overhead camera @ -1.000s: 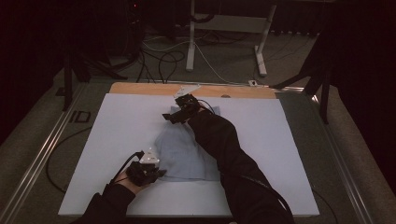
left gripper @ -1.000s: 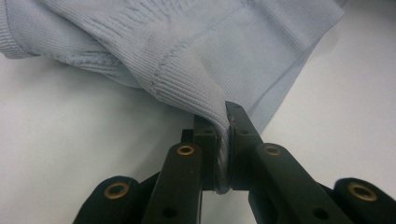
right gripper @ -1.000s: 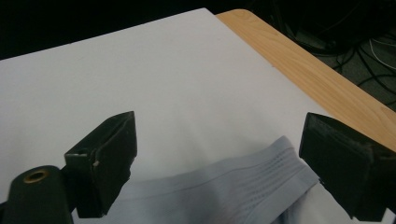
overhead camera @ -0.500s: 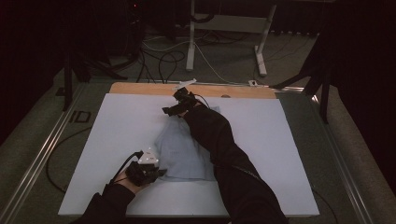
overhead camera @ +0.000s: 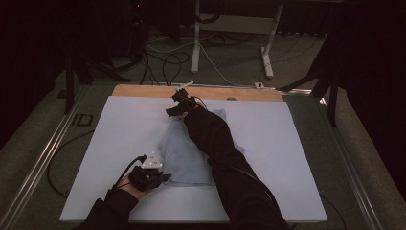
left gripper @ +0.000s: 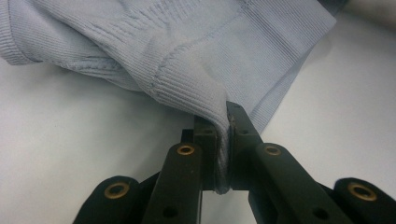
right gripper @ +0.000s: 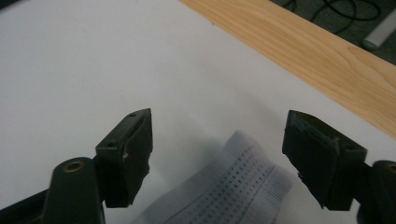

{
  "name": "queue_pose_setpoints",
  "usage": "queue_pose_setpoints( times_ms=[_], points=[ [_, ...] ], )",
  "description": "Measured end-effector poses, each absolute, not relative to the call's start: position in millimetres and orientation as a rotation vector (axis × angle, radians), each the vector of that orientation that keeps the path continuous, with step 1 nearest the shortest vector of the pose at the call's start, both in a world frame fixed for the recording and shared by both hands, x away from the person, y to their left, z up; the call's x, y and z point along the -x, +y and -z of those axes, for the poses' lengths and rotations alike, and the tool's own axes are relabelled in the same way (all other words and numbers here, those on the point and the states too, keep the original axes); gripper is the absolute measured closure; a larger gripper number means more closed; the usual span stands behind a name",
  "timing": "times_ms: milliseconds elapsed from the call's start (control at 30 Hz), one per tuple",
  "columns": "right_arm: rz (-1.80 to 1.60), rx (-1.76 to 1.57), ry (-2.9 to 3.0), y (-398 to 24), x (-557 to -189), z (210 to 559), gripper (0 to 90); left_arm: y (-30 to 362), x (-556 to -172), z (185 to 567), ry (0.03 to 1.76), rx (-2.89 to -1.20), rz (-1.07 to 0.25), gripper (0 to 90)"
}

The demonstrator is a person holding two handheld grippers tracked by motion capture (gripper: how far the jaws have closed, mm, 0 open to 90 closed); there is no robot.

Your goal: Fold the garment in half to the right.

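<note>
The white table top (overhead camera: 297, 158) spreads wide under both hands, and past the right gripper's fingertips runs its bare wooden edge (right gripper: 327, 60). On the white lies the pale blue knit garment (overhead camera: 184, 155), stretched from the near hand up to the far one, with the person's dark right sleeve (overhead camera: 215, 143) lying across it.

Down at the near side, the left gripper (overhead camera: 160, 176) sits at the garment's closest corner. In the left gripper view it's clamped tight: a ribbed fold of the garment (left gripper: 196, 60) rises straight up out of the shut jaws, pinched between the two pads, and the rest of the cloth fans out beyond the fingertips and off to both sides.

Up at the far end, the right gripper (overhead camera: 173, 112) is low over the garment's far tip. Its jaws stand wide apart but have just been closing in, and the pads press on nothing. In the right gripper view the ribbed, dotted end of the garment (right gripper: 233, 191) lies between the two fingers (right gripper: 133, 154), touching neither, just short of their tips.
</note>
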State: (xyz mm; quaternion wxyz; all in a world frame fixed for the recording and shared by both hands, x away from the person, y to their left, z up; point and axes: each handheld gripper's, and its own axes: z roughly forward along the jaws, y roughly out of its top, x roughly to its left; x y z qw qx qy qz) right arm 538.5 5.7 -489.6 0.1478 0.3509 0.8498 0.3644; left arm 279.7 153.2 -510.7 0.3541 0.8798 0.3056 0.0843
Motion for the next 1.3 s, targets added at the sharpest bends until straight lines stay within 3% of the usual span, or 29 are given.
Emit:
queue_pose_setpoints(
  times_ms=[133, 733, 1000, 1300],
  points=[
    [-1.019, -1.029, 2.45, 7.9, -541.0, 494.9, 28.5, 152.3, -279.4, 510.6, 0.783, -2.277, -0.216, 86.2],
    [-0.794, -0.996, 2.478, 20.6, -548.0, 519.0, 56.5, 149.8, -279.0, 509.5, 0.775, -2.265, -0.204, 86.2],
    [-0.768, -0.985, 2.483, 21.1, -548.0, 518.1, 73.5, 149.1, -278.9, 511.0, 0.772, -2.272, -0.204, 86.2],
    [-0.756, -0.948, 2.509, 21.5, -547.1, 514.5, 84.8, 148.2, -279.6, 512.6, 0.777, -2.274, -0.199, 86.3]
  ],
)
